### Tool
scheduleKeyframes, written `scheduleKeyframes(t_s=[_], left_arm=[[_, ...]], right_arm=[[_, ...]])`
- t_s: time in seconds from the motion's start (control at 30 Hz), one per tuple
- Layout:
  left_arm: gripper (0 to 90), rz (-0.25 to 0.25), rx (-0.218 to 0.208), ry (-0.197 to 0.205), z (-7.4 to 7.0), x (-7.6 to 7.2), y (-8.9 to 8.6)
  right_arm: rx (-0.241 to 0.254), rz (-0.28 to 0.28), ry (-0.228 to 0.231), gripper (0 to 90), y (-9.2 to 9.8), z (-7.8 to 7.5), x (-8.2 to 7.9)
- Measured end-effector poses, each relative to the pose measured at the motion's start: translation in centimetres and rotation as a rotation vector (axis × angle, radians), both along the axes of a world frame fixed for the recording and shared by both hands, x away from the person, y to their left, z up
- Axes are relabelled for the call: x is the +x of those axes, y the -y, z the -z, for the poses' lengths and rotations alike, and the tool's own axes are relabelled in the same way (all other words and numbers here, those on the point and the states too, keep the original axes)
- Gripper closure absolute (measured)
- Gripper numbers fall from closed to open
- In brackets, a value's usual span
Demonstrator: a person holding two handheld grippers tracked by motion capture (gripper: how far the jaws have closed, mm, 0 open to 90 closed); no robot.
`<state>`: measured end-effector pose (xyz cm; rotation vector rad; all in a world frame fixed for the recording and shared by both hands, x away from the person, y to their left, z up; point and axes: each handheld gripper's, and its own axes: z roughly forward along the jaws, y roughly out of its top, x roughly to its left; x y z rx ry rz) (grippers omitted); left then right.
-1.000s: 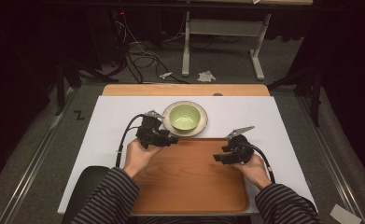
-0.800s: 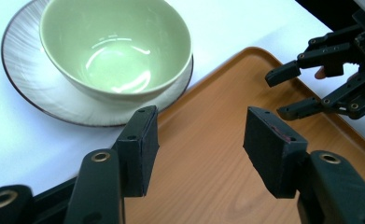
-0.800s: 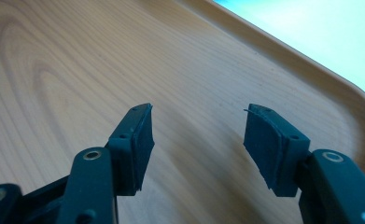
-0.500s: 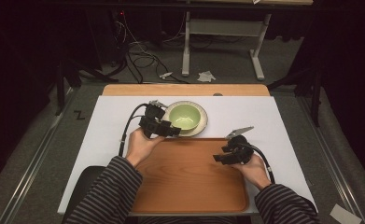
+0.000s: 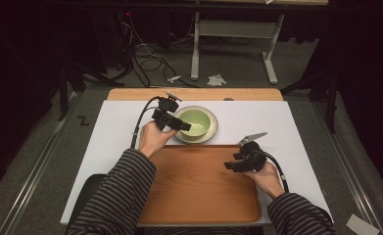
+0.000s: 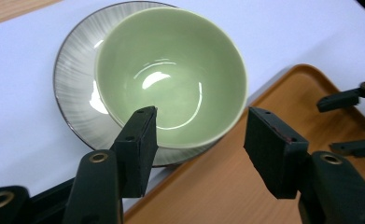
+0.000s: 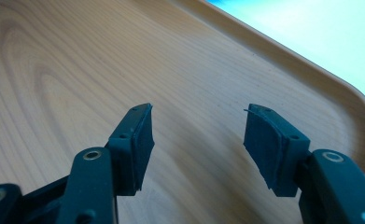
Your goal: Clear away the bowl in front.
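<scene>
The left tool [image 6: 199, 140] hangs open over the bowl's [image 6: 171, 74] near rim, apparently not touching, while the right tool [image 7: 196, 135] gapes above the tray [image 7: 54, 70].

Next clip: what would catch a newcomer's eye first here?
The pale green bowl on a grey striped plate, at the far middle of the white table, stands out. The left gripper hangs open over the bowl's near rim. The right gripper is open above the bare wooden tray.
</scene>
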<state>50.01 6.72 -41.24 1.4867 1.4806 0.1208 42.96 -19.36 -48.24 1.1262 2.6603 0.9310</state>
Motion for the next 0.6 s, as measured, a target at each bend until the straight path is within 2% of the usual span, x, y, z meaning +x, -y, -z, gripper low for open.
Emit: scheduleKeyframes(t_s=[0.1, 0.17, 0.3, 0.37, 0.6], left_arm=[[44.0, -0.004, 0.023, 0.011, -0.1, 0.5, 0.1], [43.9, -0.007, 0.039, 0.02, -0.2, 0.8, 0.1], [42.6, -0.027, 0.062, 0.009, 0.2, 1.8, 0.1], [42.9, -0.03, 0.063, 0.006, 0.3, 2.0, 0.1], [42.5, -0.05, 0.083, 0.007, 0.6, 3.1, 0.0]], right_arm=[[-0.007, -0.011, 0.01, 43.7, 0.0, 0.0, 0.0], [-0.004, 0.003, -0.005, 43.7, -0.1, 0.0, -0.1], [-0.002, 0.007, 0.0, 43.6, 0.0, -0.1, -0.1], [-0.009, -0.009, 0.01, 43.6, 0.0, 0.0, 0.0], [-0.004, 0.002, 0.001, 43.6, 0.0, 0.0, -0.1]])
